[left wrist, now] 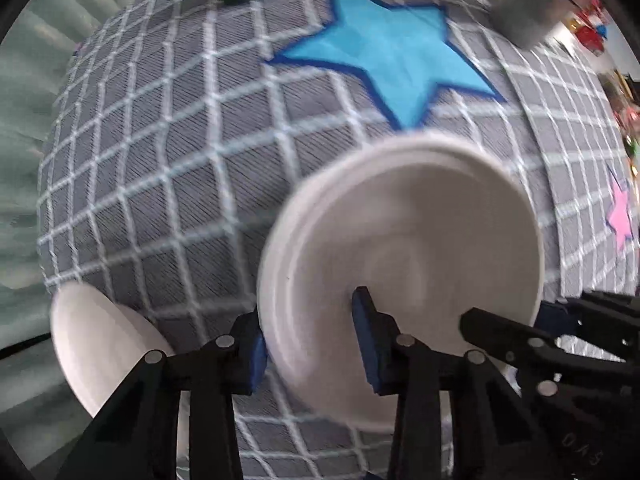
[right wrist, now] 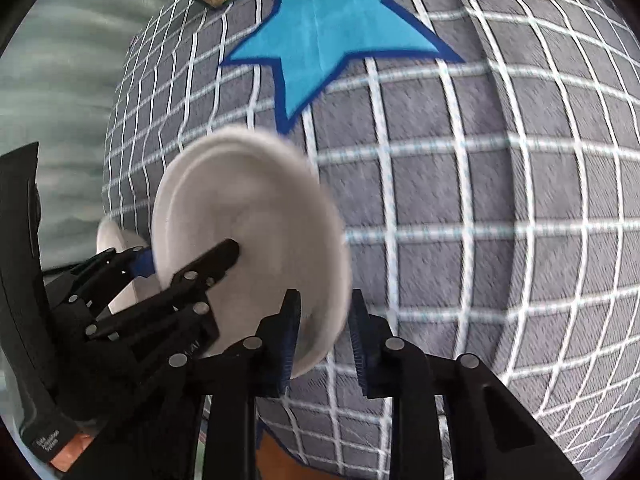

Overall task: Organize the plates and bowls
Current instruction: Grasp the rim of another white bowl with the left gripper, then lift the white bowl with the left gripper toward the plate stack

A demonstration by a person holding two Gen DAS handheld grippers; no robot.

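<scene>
Two grippers (left wrist: 310,338) (right wrist: 324,334) clamp one empty white bowl (left wrist: 420,240).

Both grippers' (left wrist: 314,344) (right wrist: 324,336) jaws clamped.

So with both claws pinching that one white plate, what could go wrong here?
Both the left gripper and right gripper clamp opposite rims of the plate; pulling apart could bend or tear it. A second white dish sits at the table edge and might get knocked off.
</scene>
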